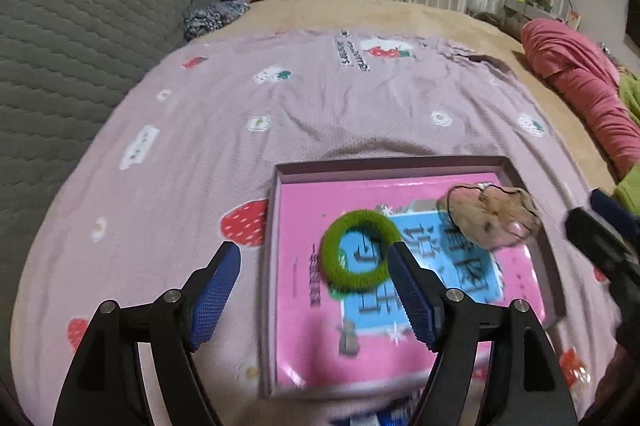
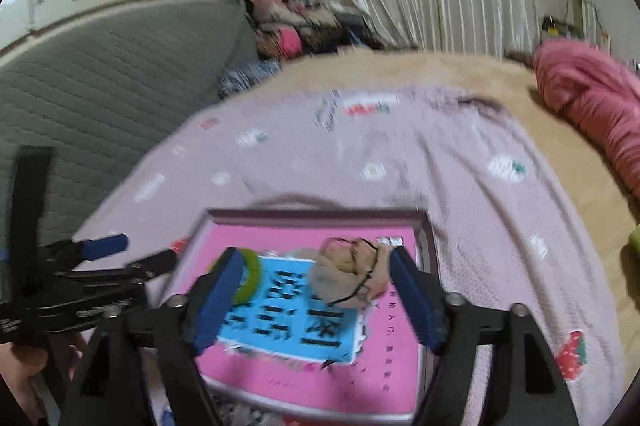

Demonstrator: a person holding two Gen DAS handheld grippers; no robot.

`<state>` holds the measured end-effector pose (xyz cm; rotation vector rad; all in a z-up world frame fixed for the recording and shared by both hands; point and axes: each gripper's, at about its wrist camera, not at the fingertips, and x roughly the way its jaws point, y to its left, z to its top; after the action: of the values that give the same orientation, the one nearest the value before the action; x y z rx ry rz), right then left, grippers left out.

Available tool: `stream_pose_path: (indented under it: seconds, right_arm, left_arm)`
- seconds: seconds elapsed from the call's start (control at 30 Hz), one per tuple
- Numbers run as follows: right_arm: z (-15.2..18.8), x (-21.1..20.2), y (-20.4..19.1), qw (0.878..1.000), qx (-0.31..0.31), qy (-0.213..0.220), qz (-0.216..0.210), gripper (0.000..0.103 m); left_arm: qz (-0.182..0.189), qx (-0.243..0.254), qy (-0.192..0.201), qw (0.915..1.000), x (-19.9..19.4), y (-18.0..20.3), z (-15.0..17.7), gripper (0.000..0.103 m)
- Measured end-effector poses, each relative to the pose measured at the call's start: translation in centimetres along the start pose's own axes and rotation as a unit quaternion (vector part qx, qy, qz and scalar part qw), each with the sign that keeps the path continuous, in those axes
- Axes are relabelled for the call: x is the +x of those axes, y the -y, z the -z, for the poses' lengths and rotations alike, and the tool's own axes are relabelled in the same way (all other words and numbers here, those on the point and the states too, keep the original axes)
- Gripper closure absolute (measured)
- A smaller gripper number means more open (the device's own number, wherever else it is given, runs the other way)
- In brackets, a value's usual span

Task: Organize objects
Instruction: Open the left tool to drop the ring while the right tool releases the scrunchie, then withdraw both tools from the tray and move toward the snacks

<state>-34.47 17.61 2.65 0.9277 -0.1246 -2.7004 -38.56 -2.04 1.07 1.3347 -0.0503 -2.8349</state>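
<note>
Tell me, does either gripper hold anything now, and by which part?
Nothing is held. Left gripper and right gripper are open; green hair tie and beige scrunchie lie in the box.

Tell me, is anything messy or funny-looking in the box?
Nothing looks broken or spilled. The green hair tie and the crumpled beige scrunchie lie loose on the pink book inside the box. The book sits slightly crooked in it. Both claws are open and empty.

You've got a fuzzy knitted green hair tie point(image 1: 361, 249) on a glossy pink book point(image 1: 304, 209), soft crinkled cloth bedspread point(image 1: 320, 97) beneath.
</note>
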Motion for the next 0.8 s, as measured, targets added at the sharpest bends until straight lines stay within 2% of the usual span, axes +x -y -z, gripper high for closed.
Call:
stream_pose_path:
  seconds: [0.07, 0.17, 0.37, 0.47, 0.63, 0.8]
  right_arm:
    - [0.3, -3.0, -1.2, 0.999, -0.012, 0.029, -0.006, 0.015]
    - [1.1, -6.3, -2.6, 0.998, -0.024, 0.059, -0.010, 0.013]
    - [2.4, -9.8, -3.5, 0.999, -0.019, 0.048, -0.012, 0.012]
    - [2.8, -10.5, -3.1, 0.999, -0.008, 0.024, -0.023, 0.012]
    - [3.1, -12.6, -2.5, 1.000, -0.010, 0.006, 0.008, 0.012]
    - [3.0, -15.1, -1.5, 1.000, 0.006, 0.003, 0.013, 0.005]
  left_arm:
    - [-0.004, 0.004, 0.004, 1.0000, -1.6, -0.2, 0.7, 0.026]
    - [-0.009, 0.006, 0.003, 0.9999, -3.8, -0.7, 1.7, 0.026]
    - [0.007, 0.006, 0.034, 0.9994, -9.2, -1.5, 3.8, 0.023]
    - [0.010, 0.008, 0.054, 0.9985, -11.8, -1.5, 4.5, 0.022]
    - [0.011, 0.006, 0.085, 0.9963, -15.3, -1.6, 5.3, 0.018]
    - [0.023, -0.001, 0.096, 0.9951, -17.6, -1.6, 6.7, 0.014]
